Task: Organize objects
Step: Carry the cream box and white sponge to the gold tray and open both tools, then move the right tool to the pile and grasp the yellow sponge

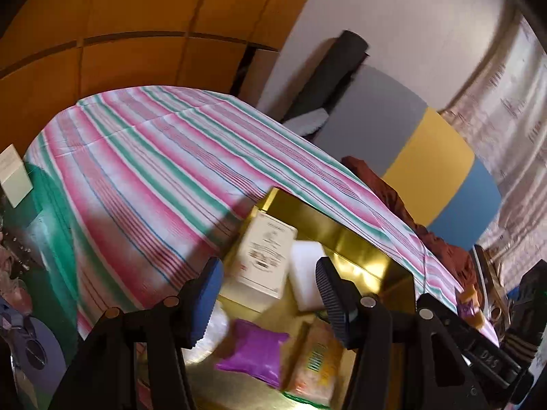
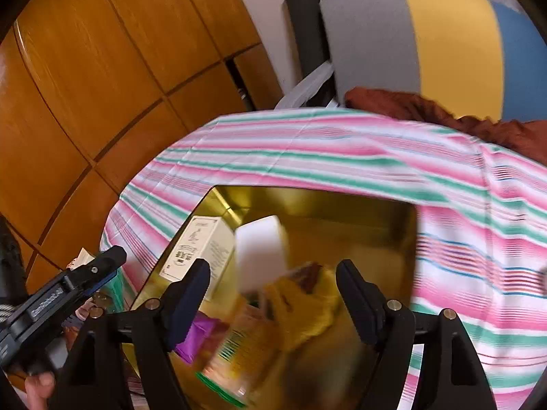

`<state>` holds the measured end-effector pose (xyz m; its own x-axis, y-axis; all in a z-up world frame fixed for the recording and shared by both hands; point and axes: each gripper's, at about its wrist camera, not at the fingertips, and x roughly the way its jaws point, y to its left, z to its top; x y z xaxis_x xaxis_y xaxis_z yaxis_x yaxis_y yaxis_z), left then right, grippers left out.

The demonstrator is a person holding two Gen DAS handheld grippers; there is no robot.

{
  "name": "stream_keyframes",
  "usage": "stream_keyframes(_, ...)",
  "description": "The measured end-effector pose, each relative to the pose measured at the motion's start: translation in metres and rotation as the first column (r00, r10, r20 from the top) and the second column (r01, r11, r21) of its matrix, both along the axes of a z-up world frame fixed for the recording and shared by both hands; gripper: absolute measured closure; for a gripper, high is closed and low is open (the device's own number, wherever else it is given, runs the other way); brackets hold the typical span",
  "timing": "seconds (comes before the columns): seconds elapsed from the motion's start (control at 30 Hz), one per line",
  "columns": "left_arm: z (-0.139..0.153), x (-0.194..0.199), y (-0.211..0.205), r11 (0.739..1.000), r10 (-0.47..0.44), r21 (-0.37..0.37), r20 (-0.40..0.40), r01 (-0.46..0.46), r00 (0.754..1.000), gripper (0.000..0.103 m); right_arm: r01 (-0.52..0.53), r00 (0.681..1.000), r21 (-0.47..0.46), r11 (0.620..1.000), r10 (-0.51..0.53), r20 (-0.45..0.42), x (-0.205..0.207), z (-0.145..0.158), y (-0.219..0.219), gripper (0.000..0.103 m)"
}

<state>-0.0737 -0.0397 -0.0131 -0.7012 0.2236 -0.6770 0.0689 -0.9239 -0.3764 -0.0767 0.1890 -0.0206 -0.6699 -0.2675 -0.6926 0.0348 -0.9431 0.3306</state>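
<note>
A shiny gold tray (image 1: 342, 229) (image 2: 324, 212) lies on a striped bedsheet. It holds a cream carton (image 1: 263, 259) (image 2: 198, 249), a white block (image 1: 307, 273) (image 2: 259, 253), a purple packet (image 1: 256, 352) (image 2: 198, 338) and an orange-yellow snack packet (image 1: 314, 362) (image 2: 236, 352). A blurred yellow packet (image 2: 307, 304) lies under my right gripper (image 2: 273, 297), whose jaws stand wide and clear of it. My left gripper (image 1: 268, 302) hovers open over the tray's near end, holding nothing. It also shows in the right wrist view as the left gripper (image 2: 68, 290), at the tray's left.
The pink, green and white bedsheet (image 1: 154, 171) (image 2: 342, 157) covers the bed. Wooden wardrobe doors (image 1: 102, 17) (image 2: 85, 85) stand behind. A maroon cloth (image 2: 444, 116), a grey-yellow-blue cushion (image 1: 427, 150) and a black roll (image 1: 335, 65) sit at the far right. A hand (image 2: 37, 386) shows bottom left.
</note>
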Motion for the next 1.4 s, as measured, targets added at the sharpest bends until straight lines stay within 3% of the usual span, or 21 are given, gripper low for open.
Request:
stream_keyframes(0.17,0.002,0.011,0.028,0.995,-0.101,0.018,-0.02,0.102,0.995,0.046,0.042,0.999,0.036,0.998,-0.041,-0.017,0.032,0.008,0.035,0.026)
stream_keyframes(0.33,0.005,0.026,0.067,0.971,-0.24,-0.002,-0.044,0.241,0.97,0.046,0.09,0.996,0.122,0.988,-0.088,-0.02,0.066,0.005,0.065,0.026)
stream_keyframes(0.53,0.006,0.05,0.113,0.919,-0.395,-0.027,-0.056,0.394,0.917,0.045,0.135,0.991,0.19,0.972,-0.137,-0.002,0.1,-0.009,0.102,0.026)
stream_keyframes(0.7,0.002,0.075,0.146,0.864,-0.503,-0.041,-0.044,0.501,0.863,0.046,0.196,0.975,0.239,0.951,-0.216,0.061,0.125,-0.027,0.143,0.026)
stream_keyframes(0.87,-0.001,0.097,0.179,0.811,-0.585,-0.056,-0.036,0.583,0.81,0.045,0.306,0.927,0.267,0.914,-0.349,0.134,0.157,-0.043,0.206,0.026)
stream_keyframes(1.07,-0.011,0.113,0.208,0.761,-0.647,-0.056,0.011,0.646,0.763,0.045,0.39,0.881,0.322,0.862,-0.452,0.142,0.189,-0.042,0.271,0.019)
stream_keyframes(1.27,-0.011,0.123,0.224,0.727,-0.683,-0.075,0.02,0.682,0.73,0.045,0.495,0.822,0.401,0.77,-0.565,0.071,0.206,-0.034,0.335,0.013)
stream_keyframes(1.4,-0.015,0.126,0.233,0.714,-0.693,-0.093,0.043,0.694,0.719,0.045,0.53,0.791,0.393,0.751,-0.605,0.089,0.205,-0.045,0.367,0.013)
